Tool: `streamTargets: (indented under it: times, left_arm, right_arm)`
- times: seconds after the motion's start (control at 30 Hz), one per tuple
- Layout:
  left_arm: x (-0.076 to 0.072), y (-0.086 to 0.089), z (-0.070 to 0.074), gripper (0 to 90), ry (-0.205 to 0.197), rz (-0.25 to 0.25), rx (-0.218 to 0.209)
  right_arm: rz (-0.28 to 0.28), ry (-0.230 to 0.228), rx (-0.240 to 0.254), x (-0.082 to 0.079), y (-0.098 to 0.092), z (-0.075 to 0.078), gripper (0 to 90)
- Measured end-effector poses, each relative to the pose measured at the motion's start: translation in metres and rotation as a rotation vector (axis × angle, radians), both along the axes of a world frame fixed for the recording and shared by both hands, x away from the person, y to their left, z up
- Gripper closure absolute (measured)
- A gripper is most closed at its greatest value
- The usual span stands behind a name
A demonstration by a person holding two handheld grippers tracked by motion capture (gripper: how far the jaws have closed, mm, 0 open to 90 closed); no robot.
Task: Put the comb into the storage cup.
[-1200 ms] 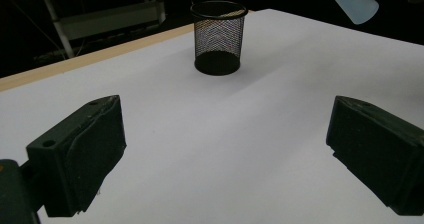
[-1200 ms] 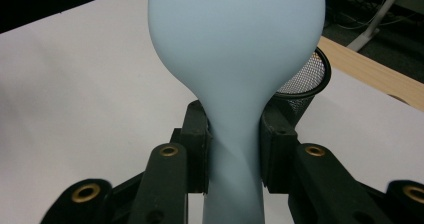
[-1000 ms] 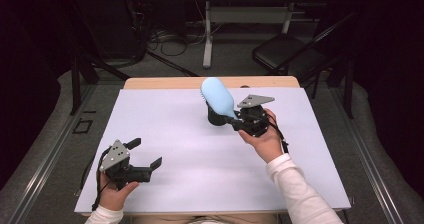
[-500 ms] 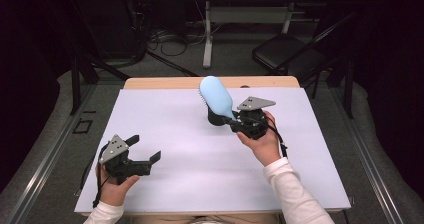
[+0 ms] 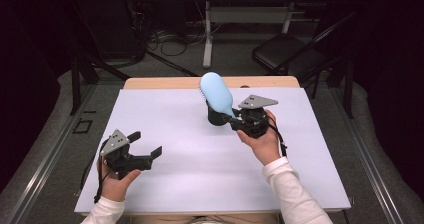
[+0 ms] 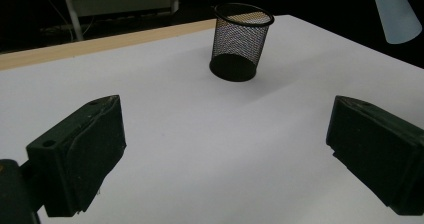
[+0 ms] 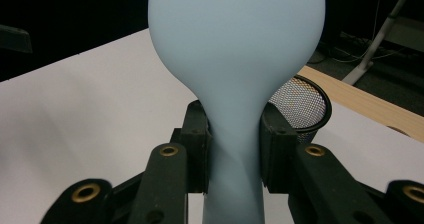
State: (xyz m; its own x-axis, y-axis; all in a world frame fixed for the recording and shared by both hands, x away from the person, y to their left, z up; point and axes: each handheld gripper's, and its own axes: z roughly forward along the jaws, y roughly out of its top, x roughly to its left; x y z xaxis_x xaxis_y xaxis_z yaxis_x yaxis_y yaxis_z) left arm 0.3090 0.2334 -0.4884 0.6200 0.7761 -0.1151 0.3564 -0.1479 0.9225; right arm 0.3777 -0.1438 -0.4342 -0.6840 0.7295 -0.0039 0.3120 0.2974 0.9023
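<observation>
Hairbrush held up by the cup, and it could miss or knock it over.

Right gripper (image 5: 234, 120) squeezes the thin handle of the light blue hairbrush (image 5: 216, 92), with the fat smooth head up in the air, tilted, just above the black mesh cup (image 6: 240, 40) on the white table (image 5: 190, 179). I think the cup is light, so a bump from the brush could tip it. The handle looks slippery, so the brush might twist or slide in the jaws. Left gripper (image 5: 148, 146) sits well apart near the front edge, jaws wide and holding nothing.
</observation>
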Motion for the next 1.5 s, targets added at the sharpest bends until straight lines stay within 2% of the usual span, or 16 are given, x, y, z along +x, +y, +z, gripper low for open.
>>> streamTargets:
  times: [0.27, 0.6, 0.83, 1.0, 1.1, 1.5]
  left_arm:
    - [0.011, -0.009, 0.014, 2.5, 0.004, -0.028, -0.031]
    - [0.023, -0.022, 0.028, 2.5, 0.006, -0.067, -0.024]
    - [0.033, -0.028, 0.04, 2.5, 0.041, -0.087, -0.061]
    - [0.038, -0.034, 0.05, 2.5, 0.061, -0.106, -0.034]
    - [0.042, -0.039, 0.056, 2.5, 0.068, -0.12, -0.031]
    - [0.057, -0.057, 0.076, 2.6, 0.108, -0.174, -0.064]
  right_arm:
    - [-0.007, -0.011, 0.009, -0.001, -0.003, -0.001, 69.5]
    - [-0.001, -0.004, 0.003, -0.002, -0.002, -0.006, 69.6]
    - [-0.003, -0.003, 0.01, -0.002, -0.002, -0.007, 69.6]
    - [0.004, -0.004, 0.007, -0.002, -0.001, -0.008, 69.5]
    - [0.004, -0.004, 0.009, -0.003, -0.001, -0.008, 69.6]
    - [0.001, -0.013, 0.015, -0.004, -0.002, -0.008, 69.5]
